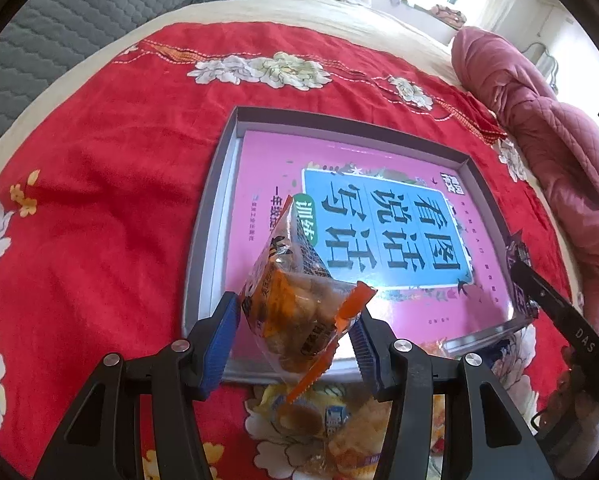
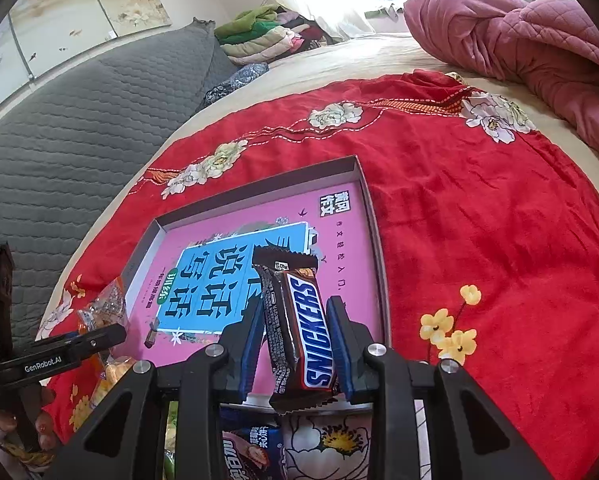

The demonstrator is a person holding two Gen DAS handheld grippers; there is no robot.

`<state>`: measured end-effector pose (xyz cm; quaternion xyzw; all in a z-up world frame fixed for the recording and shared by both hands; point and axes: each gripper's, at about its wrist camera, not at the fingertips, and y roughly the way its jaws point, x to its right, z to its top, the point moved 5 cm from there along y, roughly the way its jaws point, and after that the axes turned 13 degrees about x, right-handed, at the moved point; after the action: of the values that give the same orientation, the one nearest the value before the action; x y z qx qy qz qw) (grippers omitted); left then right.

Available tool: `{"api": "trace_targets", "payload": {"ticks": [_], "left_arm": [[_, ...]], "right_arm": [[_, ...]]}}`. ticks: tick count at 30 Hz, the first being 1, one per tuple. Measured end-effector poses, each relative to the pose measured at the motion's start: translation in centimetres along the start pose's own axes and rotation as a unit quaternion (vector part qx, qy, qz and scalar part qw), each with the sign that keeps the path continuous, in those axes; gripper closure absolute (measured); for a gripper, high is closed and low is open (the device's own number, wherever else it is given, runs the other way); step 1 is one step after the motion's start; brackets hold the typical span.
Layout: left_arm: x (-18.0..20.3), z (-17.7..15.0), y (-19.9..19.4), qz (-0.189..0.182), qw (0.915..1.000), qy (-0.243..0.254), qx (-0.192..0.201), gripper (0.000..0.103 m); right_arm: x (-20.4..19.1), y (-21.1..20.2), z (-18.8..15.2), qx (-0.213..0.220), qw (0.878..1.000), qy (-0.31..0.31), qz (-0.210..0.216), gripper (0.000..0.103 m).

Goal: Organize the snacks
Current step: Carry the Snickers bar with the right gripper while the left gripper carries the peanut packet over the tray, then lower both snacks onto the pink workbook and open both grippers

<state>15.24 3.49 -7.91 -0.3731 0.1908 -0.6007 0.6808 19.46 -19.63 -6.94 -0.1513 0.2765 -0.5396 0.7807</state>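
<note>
Both grippers are loaded — left gripper (image 1: 295, 332) clamps an orange snack packet (image 1: 295, 300), right gripper (image 2: 295, 344) pinches a Snickers bar (image 2: 299, 328). Beyond them waits the tray (image 1: 227, 152), empty over its pink lining: next, lower and release inside.

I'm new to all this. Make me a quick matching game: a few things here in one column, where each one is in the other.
1. Snickers bar
2. Orange snack bag
3. Pink book
4. Pink quilt

a. lying in the grey tray
b. held in the left gripper
c. bunched at the far end of the bed
d. held in the right gripper

Pairs: 1-d, 2-b, 3-a, 4-c
</note>
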Motion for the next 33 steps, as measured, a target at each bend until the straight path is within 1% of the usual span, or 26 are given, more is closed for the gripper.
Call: {"api": "trace_targets", "payload": {"ticks": [6, 16, 22, 25, 29, 33], "left_arm": [[0.4, 0.7, 0.9, 0.007, 0.9999, 0.007, 0.006, 0.047], [1.1, 1.0, 1.5, 0.018, 0.9993, 0.031, 0.006, 0.047], [1.6, 0.7, 2.1, 0.019, 0.999, 0.039, -0.011, 0.046], [1.7, 0.3, 2.7, 0.022, 0.9987, 0.039, -0.024, 0.046], [1.7, 0.1, 2.6, 0.021, 0.9987, 0.038, -0.026, 0.046], [1.6, 0.1, 2.5, 0.018, 0.9989, 0.034, -0.028, 0.046]], "right_arm": [[-0.1, 0.4, -0.3, -0.007, 1.0, -0.005, -0.003, 0.071], [0.6, 1.2, -1.1, -0.023, 0.999, 0.0, -0.023, 0.071], [0.7, 1.2, -1.1, -0.016, 0.999, 0.0, -0.029, 0.071], [0.6, 1.3, -1.1, -0.016, 0.999, -0.018, -0.042, 0.071], [0.2, 1.4, -1.3, -0.018, 0.998, -0.041, -0.05, 0.07], [0.2, 1.4, -1.3, -0.019, 0.998, -0.041, -0.051, 0.07]]}}
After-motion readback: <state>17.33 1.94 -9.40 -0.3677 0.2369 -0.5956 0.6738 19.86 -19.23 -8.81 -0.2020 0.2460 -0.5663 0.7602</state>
